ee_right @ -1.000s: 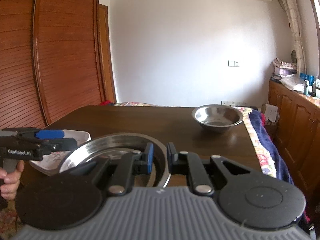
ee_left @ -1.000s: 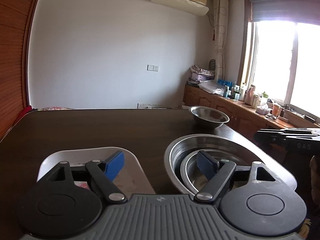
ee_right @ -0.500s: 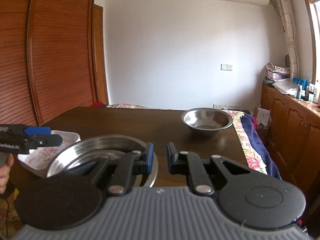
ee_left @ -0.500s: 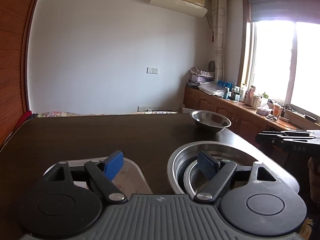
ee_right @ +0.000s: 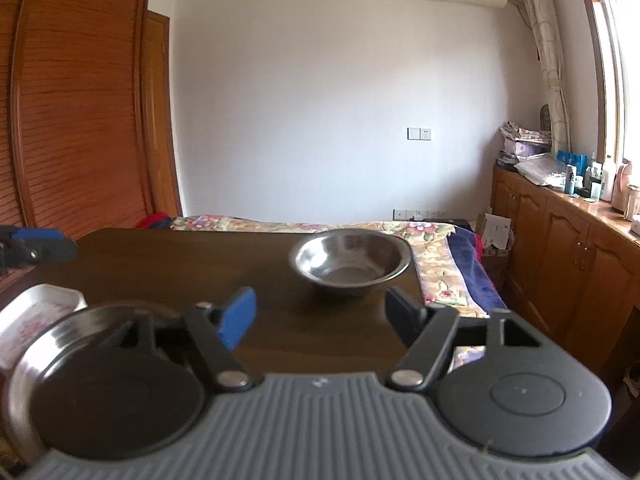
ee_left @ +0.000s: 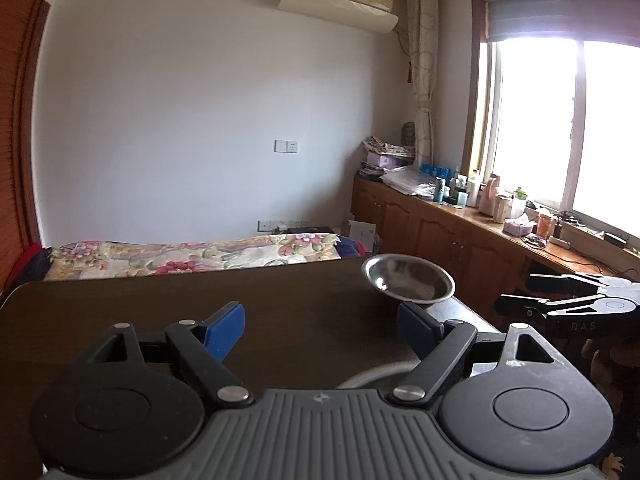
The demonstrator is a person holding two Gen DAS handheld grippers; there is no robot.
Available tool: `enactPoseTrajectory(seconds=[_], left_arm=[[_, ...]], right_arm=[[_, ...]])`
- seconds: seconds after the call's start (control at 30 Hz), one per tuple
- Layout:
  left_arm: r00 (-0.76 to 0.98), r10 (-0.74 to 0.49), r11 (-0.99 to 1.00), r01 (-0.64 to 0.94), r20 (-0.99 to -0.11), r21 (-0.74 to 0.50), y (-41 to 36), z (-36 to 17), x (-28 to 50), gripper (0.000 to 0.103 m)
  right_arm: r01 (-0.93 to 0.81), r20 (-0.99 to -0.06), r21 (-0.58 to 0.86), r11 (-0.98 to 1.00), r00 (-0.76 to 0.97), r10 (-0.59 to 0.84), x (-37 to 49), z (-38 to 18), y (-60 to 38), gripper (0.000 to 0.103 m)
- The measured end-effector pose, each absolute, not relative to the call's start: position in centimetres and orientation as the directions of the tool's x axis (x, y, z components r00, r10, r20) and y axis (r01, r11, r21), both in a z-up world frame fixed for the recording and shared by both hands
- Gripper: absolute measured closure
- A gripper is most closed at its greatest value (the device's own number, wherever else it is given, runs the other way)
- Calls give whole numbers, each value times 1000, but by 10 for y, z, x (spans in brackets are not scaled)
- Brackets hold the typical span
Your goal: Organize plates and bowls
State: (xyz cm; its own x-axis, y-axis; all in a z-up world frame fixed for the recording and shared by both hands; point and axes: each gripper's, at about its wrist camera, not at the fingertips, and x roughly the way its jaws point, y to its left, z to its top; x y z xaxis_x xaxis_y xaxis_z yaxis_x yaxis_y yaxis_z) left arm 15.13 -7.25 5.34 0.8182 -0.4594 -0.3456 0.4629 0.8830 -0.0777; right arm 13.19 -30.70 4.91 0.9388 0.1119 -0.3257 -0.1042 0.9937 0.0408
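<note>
A small steel bowl (ee_left: 409,284) (ee_right: 351,257) sits alone near the far right corner of the dark wooden table (ee_left: 280,304). My left gripper (ee_left: 320,326) is open and empty, raised above the table. My right gripper (ee_right: 320,314) is open and empty, pointing at the small bowl from a short distance. A large steel bowl (ee_right: 60,332) lies at the lower left of the right wrist view, mostly hidden by the gripper body; only a sliver of its rim (ee_left: 376,374) shows in the left wrist view. A white floral plate (ee_right: 30,316) lies left of it.
A floral-covered bed (ee_left: 192,254) lies beyond the table's far edge. Wooden cabinets (ee_right: 560,240) with bottles on top run along the right wall under the window. A wooden wardrobe (ee_right: 80,120) stands at left. The table's right edge is close to the small bowl.
Both grippers have risen and tilted up, so the large bowl and plate dropped mostly out of view. My right gripper has gone from shut to open. The left gripper stayed open.
</note>
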Motion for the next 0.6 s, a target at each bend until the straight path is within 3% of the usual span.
enactPoseTrajectory(seconds=[0.03, 0.1, 0.6], left_arm=[[818, -460, 882, 465, -346, -72, -76, 55, 156, 0], [816, -457, 881, 469, -353, -58, -86, 59, 166, 0], [771, -473, 856, 516, -427, -16, -135, 63, 238, 0]], right_arm=[[-104, -326, 38, 994, 939, 110, 137, 50, -312, 18], [-107, -317, 31, 994, 942, 111, 144, 52, -318, 14], [-146, -377, 13, 989, 916, 140, 212, 51, -350, 14]])
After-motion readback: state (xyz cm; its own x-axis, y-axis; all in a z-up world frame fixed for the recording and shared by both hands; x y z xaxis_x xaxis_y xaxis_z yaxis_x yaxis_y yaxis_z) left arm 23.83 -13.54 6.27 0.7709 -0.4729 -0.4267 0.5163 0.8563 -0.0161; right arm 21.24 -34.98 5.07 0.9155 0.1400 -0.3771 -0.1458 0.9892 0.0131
